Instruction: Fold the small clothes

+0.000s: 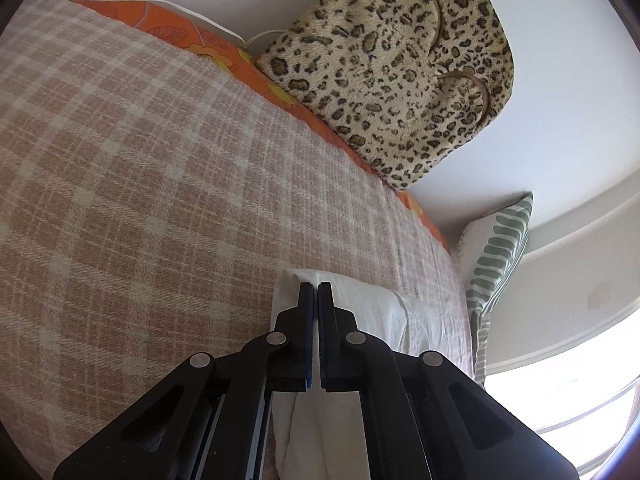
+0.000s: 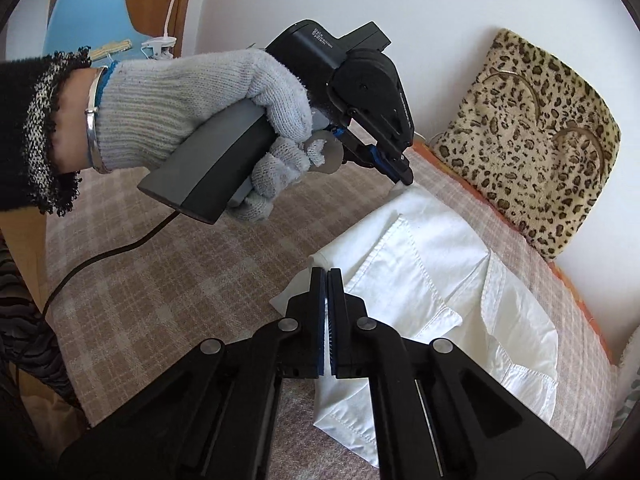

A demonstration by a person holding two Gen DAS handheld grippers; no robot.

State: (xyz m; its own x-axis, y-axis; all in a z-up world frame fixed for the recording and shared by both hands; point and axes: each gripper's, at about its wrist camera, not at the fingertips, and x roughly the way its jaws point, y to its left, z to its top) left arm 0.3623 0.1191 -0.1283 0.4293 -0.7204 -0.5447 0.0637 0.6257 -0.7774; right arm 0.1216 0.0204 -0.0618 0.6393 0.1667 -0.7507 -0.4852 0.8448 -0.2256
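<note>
A pink-and-cream checked blanket [image 2: 168,264] covers the bed and fills most of both views. All places below are given relative to it. Along its far edge an orange floral sheet [image 1: 188,34] shows as a narrow strip against the white wall. On that far edge a leopard-print cushion [image 2: 536,132] leans upright against the wall. At the blanket's end, in the left wrist view, stands a green-and-white striped pillow [image 1: 496,252].

The white garment [image 2: 424,248] lies on the blanket, toward its far side and just short of the leopard cushion. It is partly folded, with stitched seams and a placket showing. One part hangs down under the near gripper.

A hand in a grey knit glove [image 2: 192,108] holds the left gripper [image 2: 404,174] over the blanket. Its fingers are pressed together on the far corner of the white garment. The right gripper [image 2: 327,276] is also clamped, its blue-lined fingers pinching the near edge of the same garment. A black cable [image 2: 92,260] trails from the left gripper's handle across the blanket.
</note>
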